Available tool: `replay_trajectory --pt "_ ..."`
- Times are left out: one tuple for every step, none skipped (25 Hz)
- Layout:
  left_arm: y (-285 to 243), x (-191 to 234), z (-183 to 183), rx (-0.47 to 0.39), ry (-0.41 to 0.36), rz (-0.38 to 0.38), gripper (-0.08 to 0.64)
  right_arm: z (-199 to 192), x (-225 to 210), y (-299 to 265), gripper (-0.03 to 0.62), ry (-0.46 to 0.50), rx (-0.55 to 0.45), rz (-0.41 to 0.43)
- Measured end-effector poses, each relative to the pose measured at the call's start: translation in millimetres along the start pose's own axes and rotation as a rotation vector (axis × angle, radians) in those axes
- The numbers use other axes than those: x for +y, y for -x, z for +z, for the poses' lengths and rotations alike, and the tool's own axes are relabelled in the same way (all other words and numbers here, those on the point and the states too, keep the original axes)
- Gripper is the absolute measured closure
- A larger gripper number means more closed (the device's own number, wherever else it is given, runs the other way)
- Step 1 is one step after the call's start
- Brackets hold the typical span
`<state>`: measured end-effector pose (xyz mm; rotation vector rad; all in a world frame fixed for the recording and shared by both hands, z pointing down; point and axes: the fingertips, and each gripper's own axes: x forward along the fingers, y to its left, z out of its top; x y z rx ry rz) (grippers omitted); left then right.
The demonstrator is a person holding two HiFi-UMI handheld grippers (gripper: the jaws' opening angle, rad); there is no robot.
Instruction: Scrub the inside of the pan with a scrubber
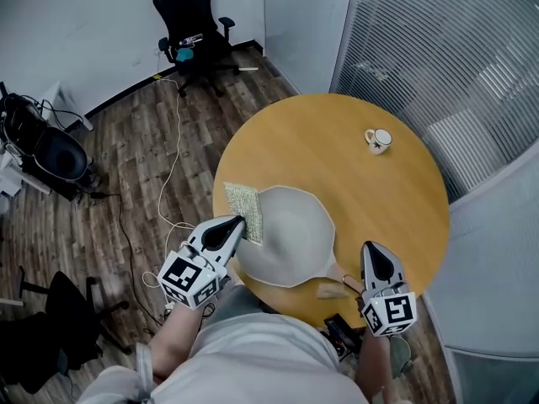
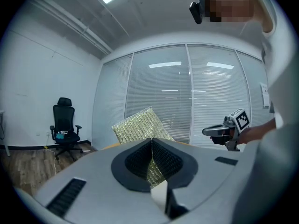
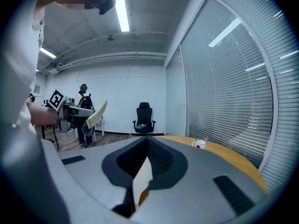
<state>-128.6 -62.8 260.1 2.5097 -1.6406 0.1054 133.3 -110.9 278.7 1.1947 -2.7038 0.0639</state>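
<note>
Left gripper [image 1: 239, 222]: fingers clamped on scrubber [image 1: 245, 207], at the left rim of the pan [image 1: 290, 238] on the worktop [image 1: 337, 150]. I judge the pan's inside lies to their right. Right gripper [image 1: 371, 247]: fingers closed, empty, just beside pan handle [image 1: 334, 284].

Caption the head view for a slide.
Left gripper holds a scrubber at the rim of a grey pan on a round wooden table; a mug stands beyond.

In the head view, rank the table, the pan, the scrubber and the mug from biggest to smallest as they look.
1. table
2. pan
3. scrubber, though it is held up and perhaps nearer the camera, so its lead over the mug is unsure
4. mug
</note>
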Motion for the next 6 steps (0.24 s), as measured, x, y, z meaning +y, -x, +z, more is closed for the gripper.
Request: replay_trajectory --pt "-0.6 0.1 1.9 -0.001 0.001 0.000 0.545 2.7 -0.4 -0.1 0.572 -0.002 -0.002 0.001" --pt "-1.5 0.1 3.5 -0.001 0.000 -0.001 0.545 5.1 -1.0 -0.3 0.572 0.000 -0.005 0.001" --pt "-2.2 0.0 4.4 -0.001 0.000 -0.001 0.544 6.7 -1.4 -0.4 0.572 0.004 -0.007 0.000" --pt "-2.7 -0.2 4.7 -0.001 -0.001 -0.001 0.545 7.3 -1.6 -0.5 0.572 0.009 -0.009 0.000" --pt "-2.9 -0.5 4.5 -0.002 -0.002 -0.001 0.545 7.4 -1.5 -0.5 0.572 0.016 -0.011 -0.001" --pt "-3.1 -0.8 4.2 -0.003 -0.002 -0.001 0.544 7.2 -1.4 -0.5 0.572 0.023 -0.011 -0.001"
